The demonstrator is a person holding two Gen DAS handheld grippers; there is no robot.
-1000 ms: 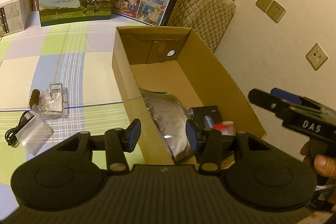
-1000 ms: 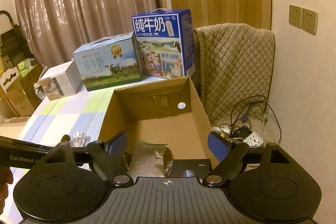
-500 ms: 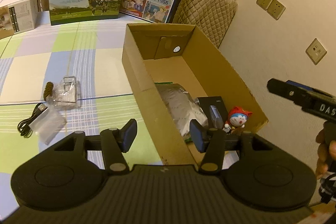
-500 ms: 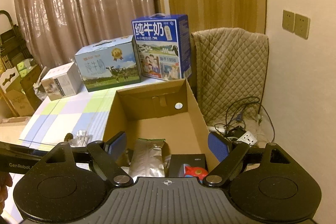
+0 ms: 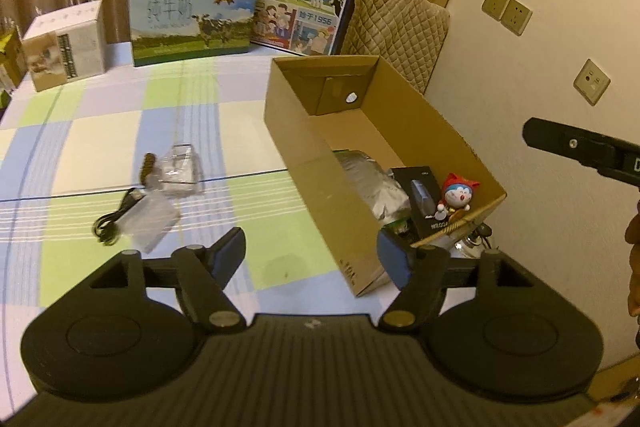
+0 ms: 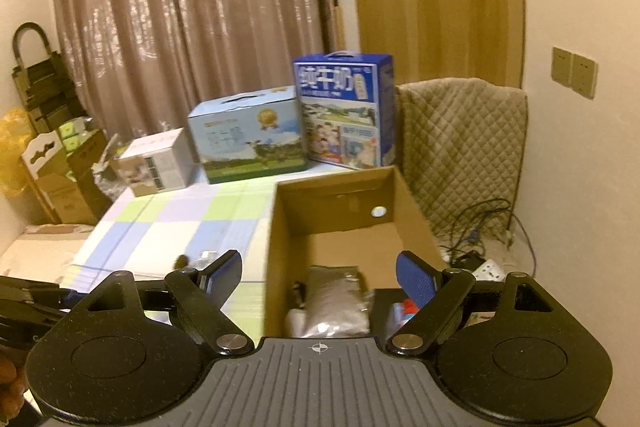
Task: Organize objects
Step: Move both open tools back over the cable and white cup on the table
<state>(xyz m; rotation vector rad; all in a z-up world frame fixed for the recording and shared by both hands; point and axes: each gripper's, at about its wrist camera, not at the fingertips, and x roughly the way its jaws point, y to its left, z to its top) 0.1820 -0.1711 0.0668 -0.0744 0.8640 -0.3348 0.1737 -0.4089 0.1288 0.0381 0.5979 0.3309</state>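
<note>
An open cardboard box (image 5: 316, 183) (image 6: 280, 239) lies on the checked bed cover. Inside it are a silver foil pouch (image 5: 372, 183) (image 6: 336, 303), a black box (image 5: 420, 183) and a red-and-blue cat figurine (image 5: 458, 191). On the cover to the left lie a clear plastic case (image 5: 178, 171), a small pinecone (image 5: 147, 163) and a bagged black cable (image 5: 136, 217). My left gripper (image 5: 312, 255) is open and empty, near the box's front corner. My right gripper (image 6: 318, 275) is open and empty, above the box's near end.
Two milk cartons (image 5: 192, 15) (image 5: 304, 3) and a white box (image 5: 66, 47) stand at the far edge of the bed. A quilted chair (image 5: 400, 31) and the wall are to the right. Cables and a power strip (image 6: 488, 267) lie on the floor.
Both grippers have pulled back and up from the box. The left one has opened wider. The figurine came into view inside the box.
</note>
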